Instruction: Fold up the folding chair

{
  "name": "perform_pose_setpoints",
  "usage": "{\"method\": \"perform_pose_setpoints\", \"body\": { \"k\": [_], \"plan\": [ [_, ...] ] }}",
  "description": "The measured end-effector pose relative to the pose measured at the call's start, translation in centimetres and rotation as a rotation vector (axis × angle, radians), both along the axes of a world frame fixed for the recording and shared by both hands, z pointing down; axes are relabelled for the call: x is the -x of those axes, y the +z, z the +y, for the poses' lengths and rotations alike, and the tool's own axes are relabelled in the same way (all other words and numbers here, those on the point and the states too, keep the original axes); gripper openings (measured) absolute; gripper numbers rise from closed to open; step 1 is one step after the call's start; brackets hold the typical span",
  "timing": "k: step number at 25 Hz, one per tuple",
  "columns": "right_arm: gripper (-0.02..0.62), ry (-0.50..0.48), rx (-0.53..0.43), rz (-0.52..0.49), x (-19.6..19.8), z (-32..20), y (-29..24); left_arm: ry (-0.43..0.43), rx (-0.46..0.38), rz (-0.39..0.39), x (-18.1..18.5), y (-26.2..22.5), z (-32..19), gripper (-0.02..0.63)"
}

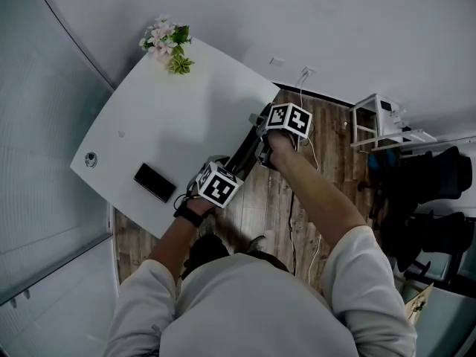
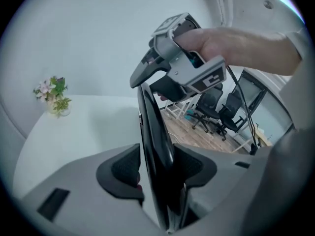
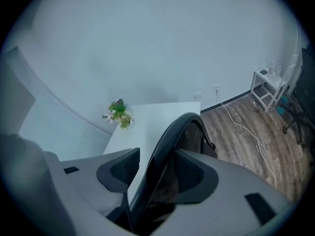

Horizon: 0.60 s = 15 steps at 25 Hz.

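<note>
The left tongs (image 2: 156, 181) pinch the thin black chair (image 2: 152, 127), which looks almost flat and stands by the bench's (image 1: 171, 117) right edge. Farther off, the right tongs (image 3: 155, 173) sit loose round its curved bar. They should squeeze first, I think, so the chair cannot tip.

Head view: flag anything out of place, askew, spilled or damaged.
Nothing is spilled or visibly damaged. The one untidy thing is the white cable trailing loose over the wooden floor beside the folding chair. The phone lies flat on the table, near its edge.
</note>
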State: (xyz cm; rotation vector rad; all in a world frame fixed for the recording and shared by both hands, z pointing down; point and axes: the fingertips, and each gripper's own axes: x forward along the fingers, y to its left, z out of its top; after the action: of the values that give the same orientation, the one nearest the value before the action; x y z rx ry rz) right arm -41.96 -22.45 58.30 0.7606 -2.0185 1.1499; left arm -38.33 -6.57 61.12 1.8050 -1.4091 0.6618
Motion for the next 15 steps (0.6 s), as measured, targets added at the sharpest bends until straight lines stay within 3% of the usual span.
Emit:
{"method": "perform_pose_setpoints", "body": {
  "k": [6, 9, 15],
  "plan": [
    [0.235, -0.029, -0.112, -0.134, -4.5, 0.0, -5.0, -0.092, -0.095, -0.036, 1.2, -2.9, 1.7, 0.236],
    [0.205, -0.056, -0.227, -0.195, -8.7, 0.7, -8.1, -0.148, -0.197, -0.075, 1.6, -6.3, 2.3, 0.231],
    [0.136, -0.037, -0.524, -0.241, -20.7, 2.9, -13.8, -0.184, -0.358, -0.103, -1.6, -12.8, 2.1, 0.079]
  ]
}}
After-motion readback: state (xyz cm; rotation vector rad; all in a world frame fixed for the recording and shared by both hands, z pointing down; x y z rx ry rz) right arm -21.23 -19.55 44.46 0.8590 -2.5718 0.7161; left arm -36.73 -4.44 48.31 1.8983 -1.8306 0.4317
